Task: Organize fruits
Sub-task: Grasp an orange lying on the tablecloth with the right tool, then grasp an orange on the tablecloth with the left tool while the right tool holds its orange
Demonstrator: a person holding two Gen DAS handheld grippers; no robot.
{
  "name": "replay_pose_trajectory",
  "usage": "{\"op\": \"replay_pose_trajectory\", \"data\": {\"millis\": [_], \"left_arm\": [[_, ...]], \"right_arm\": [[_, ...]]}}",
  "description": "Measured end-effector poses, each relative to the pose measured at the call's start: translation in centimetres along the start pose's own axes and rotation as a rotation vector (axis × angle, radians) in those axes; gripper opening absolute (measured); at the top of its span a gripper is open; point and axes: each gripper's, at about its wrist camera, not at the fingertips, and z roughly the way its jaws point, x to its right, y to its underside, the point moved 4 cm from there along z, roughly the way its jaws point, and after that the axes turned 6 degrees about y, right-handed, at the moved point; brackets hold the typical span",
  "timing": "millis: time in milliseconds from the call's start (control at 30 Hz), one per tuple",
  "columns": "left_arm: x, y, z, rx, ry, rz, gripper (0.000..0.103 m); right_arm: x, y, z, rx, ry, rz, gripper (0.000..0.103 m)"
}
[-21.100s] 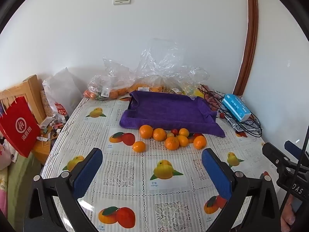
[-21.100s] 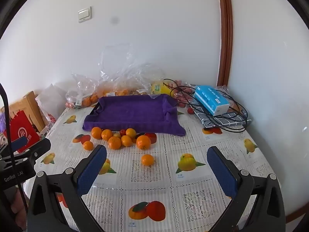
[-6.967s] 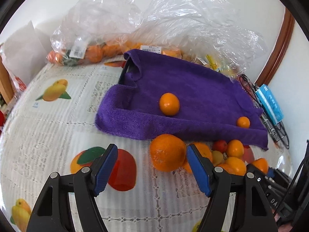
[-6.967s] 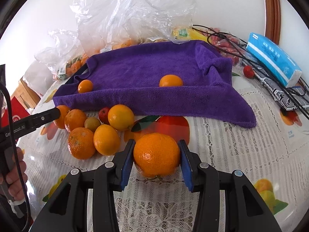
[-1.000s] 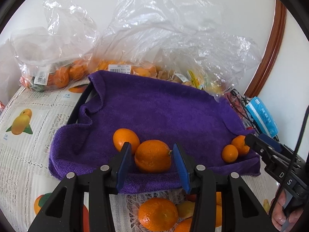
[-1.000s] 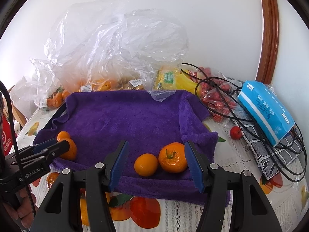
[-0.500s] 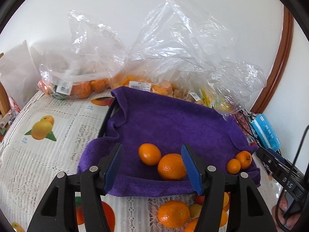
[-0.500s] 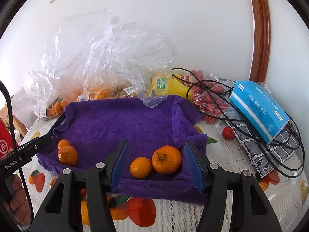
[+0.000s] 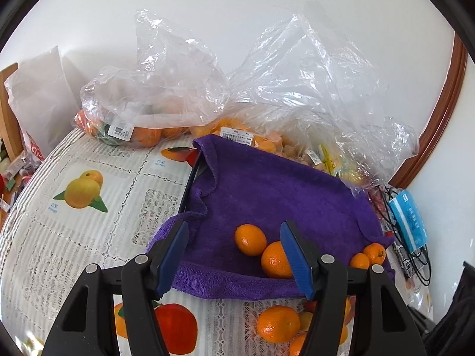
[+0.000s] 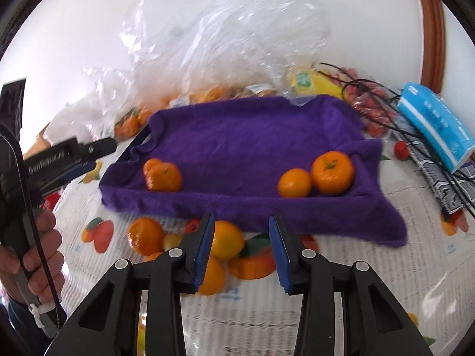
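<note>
A purple towel [image 9: 267,195] [image 10: 252,142] is draped over a dark tray. On it lie two oranges [image 9: 250,241] at the near left and an orange pair [image 10: 333,172] at the near right. My left gripper [image 9: 234,227] hangs above the towel's front edge, its jaws opening with nothing between the pads. My right gripper [image 10: 241,218] points down at the loose oranges [image 10: 227,243] on the tablecloth in front of the towel. Its jaws are closing and the pads press on nothing. One loose orange sits partly behind its left finger [image 10: 204,237].
Clear plastic bags [image 9: 166,89] of fruit crowd the back by the wall. A blue tissue pack [image 10: 433,124], black cables [image 10: 386,101] and a cherry tomato [image 10: 401,149] lie at the right. A hand [image 10: 32,252] holds the left gripper's handle.
My left gripper let go of the orange on the towel, widened and drew back and up. My right gripper dropped toward the loose oranges and its jaws narrowed.
</note>
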Motion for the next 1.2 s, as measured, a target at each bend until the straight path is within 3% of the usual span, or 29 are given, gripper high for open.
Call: {"op": "replay_pose_trajectory", "data": {"millis": [233,567,767,900,1200], "left_arm": [[-0.5,-0.3,-0.4,0.013,-0.014,-0.014,0.063],[-1.2,-0.6,-0.7,0.008,0.010,-0.051,0.063],[-0.5,-0.2,-1.0,0.008,0.017,-0.028,0.063],[-0.2,0.2,-1.0,-0.007,0.012,-0.003,0.063],[0.5,2.0,-1.9,-0.024,0.026,0.043,0.064]], "right_arm": [[-1.5,1.1,2.1,-0.073,0.020,-0.026,0.036],[-1.4,1.0,2.7,-0.094,0.033,-0.032,0.035],[-0.1,1.0,0.8,-0.066,0.023,0.027,0.035],[1.1,1.7,-1.1,-0.043,0.073,0.017,0.035],[4.4,5.1,-1.9,-0.089,0.105,0.035,0.035]]}}
